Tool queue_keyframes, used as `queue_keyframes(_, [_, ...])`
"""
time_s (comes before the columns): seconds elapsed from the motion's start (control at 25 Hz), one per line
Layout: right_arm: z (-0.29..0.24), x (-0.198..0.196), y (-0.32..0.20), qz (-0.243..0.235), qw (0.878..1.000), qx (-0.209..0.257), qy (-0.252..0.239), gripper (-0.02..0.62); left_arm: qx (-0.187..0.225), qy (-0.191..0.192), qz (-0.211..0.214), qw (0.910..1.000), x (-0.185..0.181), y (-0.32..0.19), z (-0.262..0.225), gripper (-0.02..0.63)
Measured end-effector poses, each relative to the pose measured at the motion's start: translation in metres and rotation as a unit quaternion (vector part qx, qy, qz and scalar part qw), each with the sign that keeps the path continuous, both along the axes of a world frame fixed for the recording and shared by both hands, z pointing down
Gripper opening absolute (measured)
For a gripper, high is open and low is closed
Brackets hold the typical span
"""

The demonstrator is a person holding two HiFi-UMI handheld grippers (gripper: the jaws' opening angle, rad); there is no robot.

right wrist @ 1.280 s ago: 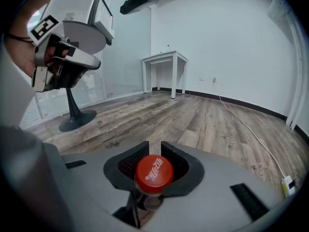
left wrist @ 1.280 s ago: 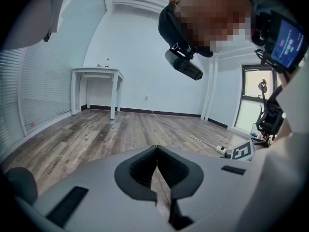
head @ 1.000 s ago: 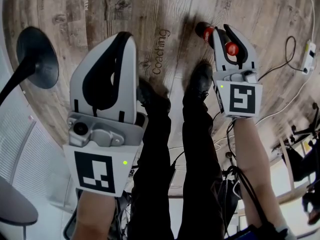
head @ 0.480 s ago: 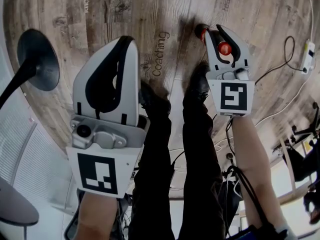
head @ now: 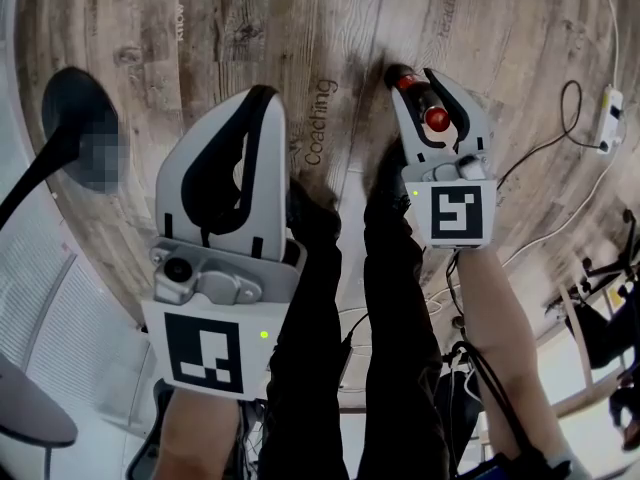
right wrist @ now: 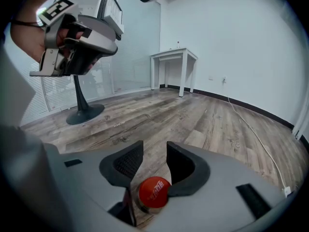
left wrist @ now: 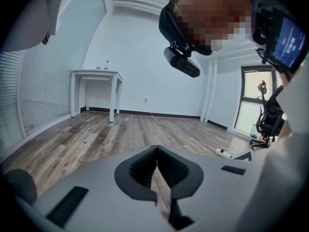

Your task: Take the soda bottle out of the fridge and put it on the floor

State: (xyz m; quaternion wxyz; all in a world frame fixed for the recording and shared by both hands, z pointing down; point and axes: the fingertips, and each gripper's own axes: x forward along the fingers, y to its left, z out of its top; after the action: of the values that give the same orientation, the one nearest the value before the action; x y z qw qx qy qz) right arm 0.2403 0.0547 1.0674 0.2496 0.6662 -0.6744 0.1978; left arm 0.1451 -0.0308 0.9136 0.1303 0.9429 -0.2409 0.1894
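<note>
The soda bottle, dark with a red cap, stands on the wooden floor just ahead of the person's right shoe. My right gripper is around it, and its jaws are opening. In the right gripper view the red cap sits deep between the jaws of the right gripper, whose pads have a clear gap between them. My left gripper hangs above the floor at the left, shut and holding nothing. Its pads meet in the left gripper view.
A black round stand base sits on the floor at the left. A power strip with a cable lies at the right. The person's dark trouser legs and shoes stand between the grippers. A white table is by the far wall.
The right gripper's jaws have spread apart around the bottle and the gripper has shifted a little left. The left gripper has barely moved.
</note>
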Motion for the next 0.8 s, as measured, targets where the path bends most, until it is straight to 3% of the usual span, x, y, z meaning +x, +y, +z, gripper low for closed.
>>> queue_keyframes(0.48, [-0.101, 0.030, -0.027, 0.064, 0.994, 0.086, -0.014, 0.150, 0.031, 0.022, -0.008, 0.9992, 0.021, -0.016, -0.052, 0.017])
queue_keyframes(0.8, [-0.230, 0.044, -0.070, 0.073, 0.983, 0.166, -0.017, 0.053, 0.080, 0.053, -0.019, 0.9952, 0.043, -0.048, -0.141, 0.017])
